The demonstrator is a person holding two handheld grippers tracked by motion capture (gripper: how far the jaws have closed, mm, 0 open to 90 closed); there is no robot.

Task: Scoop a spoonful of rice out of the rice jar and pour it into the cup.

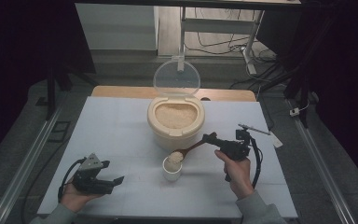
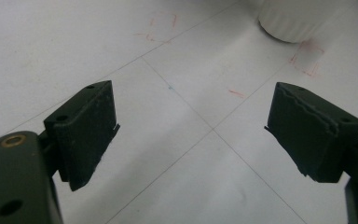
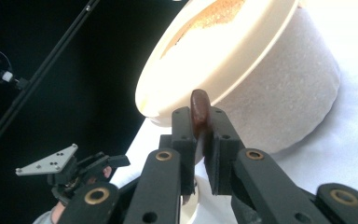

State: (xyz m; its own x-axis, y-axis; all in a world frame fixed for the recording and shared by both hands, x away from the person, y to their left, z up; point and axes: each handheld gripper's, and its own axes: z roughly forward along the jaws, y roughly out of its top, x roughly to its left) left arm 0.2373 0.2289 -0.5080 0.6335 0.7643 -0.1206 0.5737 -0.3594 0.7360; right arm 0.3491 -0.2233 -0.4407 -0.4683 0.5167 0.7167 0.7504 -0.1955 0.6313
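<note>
Right gripper (image 1: 210, 138): its 2 jaws are clenched on the handle of the wooden spoon (image 1: 189, 149); in the right gripper view the brown handle end (image 3: 199, 111) stands up between the 2 black pads, pinched on both sides and poking out past their tips; a hand (image 1: 237, 171) grips the body behind the jaws

Wooden spoon: runs from between the right jaws down and away to its bowl, which is heaped with pale grain (image 1: 175, 157); the bowl hangs right over the mouth of the white cup (image 1: 172, 171), beyond the jaw tips; whether it touches the rim I cannot tell

White cup: stands upright on the white table (image 1: 121, 130), ahead of and below the right jaws, just in front of the cream container

Cream container (image 1: 175, 122): just beyond the right jaws, close behind the pinched handle in the right gripper view (image 3: 261, 79); filled with the same pale grain; its clear round lid (image 1: 176, 77) stands raised at the back

Left gripper (image 1: 116, 180): jaws released, standing wide apart with bare tabletop between them; nothing held; the 2 pads (image 2: 93, 126) hang above the table

Ahead of the left jaws: the base of the white cup (image 2: 291, 21) sits beyond the far side jaw, well apart from both pads; faint red marks (image 2: 307, 58) lie on the table between
</note>
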